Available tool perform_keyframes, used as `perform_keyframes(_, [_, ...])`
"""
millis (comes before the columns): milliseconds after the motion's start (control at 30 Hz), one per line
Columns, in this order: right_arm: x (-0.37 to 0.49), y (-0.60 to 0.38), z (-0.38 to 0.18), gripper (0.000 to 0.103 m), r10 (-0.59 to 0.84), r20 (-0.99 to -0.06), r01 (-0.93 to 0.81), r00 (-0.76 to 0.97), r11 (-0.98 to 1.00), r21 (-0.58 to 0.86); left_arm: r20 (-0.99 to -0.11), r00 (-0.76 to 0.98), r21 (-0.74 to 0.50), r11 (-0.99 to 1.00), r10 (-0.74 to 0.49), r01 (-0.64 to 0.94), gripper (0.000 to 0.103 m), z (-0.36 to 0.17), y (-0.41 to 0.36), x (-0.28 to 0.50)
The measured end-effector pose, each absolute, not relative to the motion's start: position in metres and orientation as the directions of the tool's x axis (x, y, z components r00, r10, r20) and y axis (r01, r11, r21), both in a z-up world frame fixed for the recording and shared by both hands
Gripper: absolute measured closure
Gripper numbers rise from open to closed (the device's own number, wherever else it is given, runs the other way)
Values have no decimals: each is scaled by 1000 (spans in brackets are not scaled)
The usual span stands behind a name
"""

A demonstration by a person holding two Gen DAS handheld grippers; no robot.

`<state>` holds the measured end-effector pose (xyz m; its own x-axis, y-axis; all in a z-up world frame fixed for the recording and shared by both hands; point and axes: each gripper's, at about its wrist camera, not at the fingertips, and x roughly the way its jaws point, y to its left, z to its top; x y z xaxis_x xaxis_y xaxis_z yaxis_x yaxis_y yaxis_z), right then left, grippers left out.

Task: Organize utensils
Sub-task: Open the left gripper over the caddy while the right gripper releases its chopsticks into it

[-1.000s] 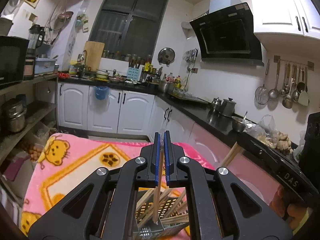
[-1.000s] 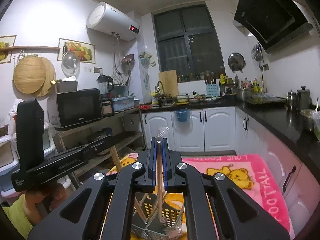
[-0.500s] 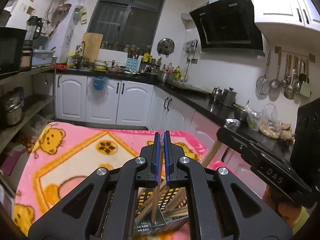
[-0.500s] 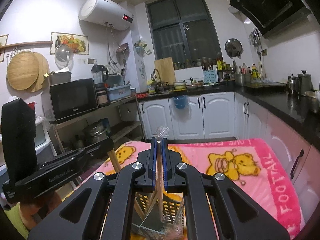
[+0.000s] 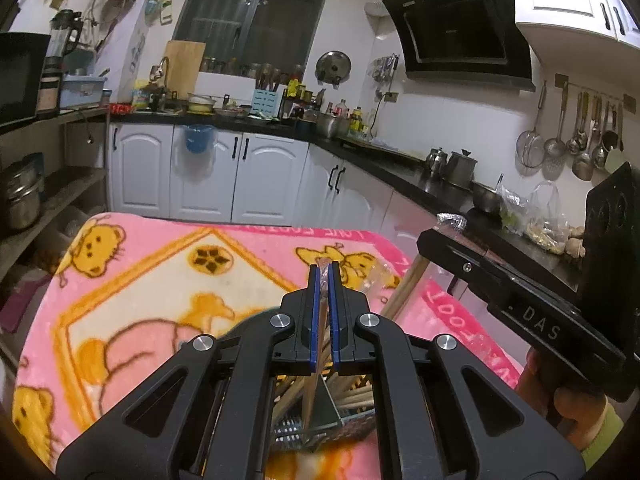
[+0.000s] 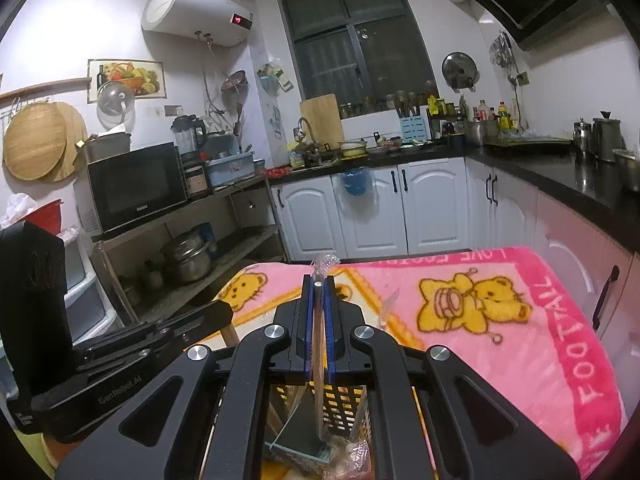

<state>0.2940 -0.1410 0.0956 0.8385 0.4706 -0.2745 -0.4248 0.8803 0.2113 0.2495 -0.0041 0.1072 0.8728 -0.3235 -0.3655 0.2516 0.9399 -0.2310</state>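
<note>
the pink bear-print blanket fills the middle and lower left of the left wrist view and the lower right of the right wrist view, spread over the desk. behind it, white cabinets under a black counter run across the back of the kitchen, and a microwave sits on a shelf at left centre of the right wrist view.

the left tool rises from the bottom centre of its own frame, its blue pads pressed together on a wooden chopstick that stands near upright between them and runs down into the utensil holder at the bottom centre. several more chopsticks lean inside that holder. the right tool sits at the bottom centre of its frame, pads likewise pinching a chopstick in a clear wrapper, whose crinkled wrapper tip sticks out above the pads. its lower end reaches into the same perforated holder, seen there with a dark divider inside; which compartment it enters i cannot tell.

in the left wrist view the other tool's black body crosses the right edge, held by a hand with a green sleeve at lower right. in the right wrist view the other tool's body lies across the lower left.
</note>
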Motion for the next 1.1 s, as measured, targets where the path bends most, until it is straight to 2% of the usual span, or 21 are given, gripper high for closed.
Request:
perform_keyframes(367, [297, -144, 85, 97, 467, -319, -409, 824, 882, 236, -384, 871, -254, 942, -307, 220, 101, 102, 6, 252])
perform_keyframes(467, [295, -149, 83, 87, 459, -325, -396, 826, 885, 245, -386, 874, -255, 944, -297, 208, 101, 102, 8, 250])
perform_keyframes(567, [293, -152, 83, 86, 453, -328, -388, 829, 888, 246, -387, 877, -265, 945, -286, 191, 101, 101, 14, 249])
perform_keyframes(667, [289, -156, 82, 81, 446, -330, -381, 832, 892, 245, -388, 880, -274, 946, -276, 176, 101, 100, 20, 249])
perform_keyframes(800, [286, -159, 82, 77, 440, -340, -377, 831, 895, 239, -390, 882, -282, 946, -265, 160, 92, 100, 25, 248])
perform_keyframes(867, [283, -160, 81, 76, 440, -347, -375, 828, 895, 242, -394, 881, -286, 946, -261, 153, 83, 99, 28, 247])
perform_keyframes(1000, [278, -162, 81, 71, 442, -356, -375, 823, 895, 242, -393, 882, -293, 945, -259, 147, 79, 100, 32, 243])
perform_keyframes(1067, [275, -165, 80, 68, 440, -360, -373, 823, 896, 242, -394, 882, -296, 944, -258, 144, 70, 101, 34, 240])
perform_keyframes(1100, [274, -166, 80, 68, 440, -361, -373, 822, 896, 242, -395, 882, -297, 944, -258, 144, 69, 101, 34, 240])
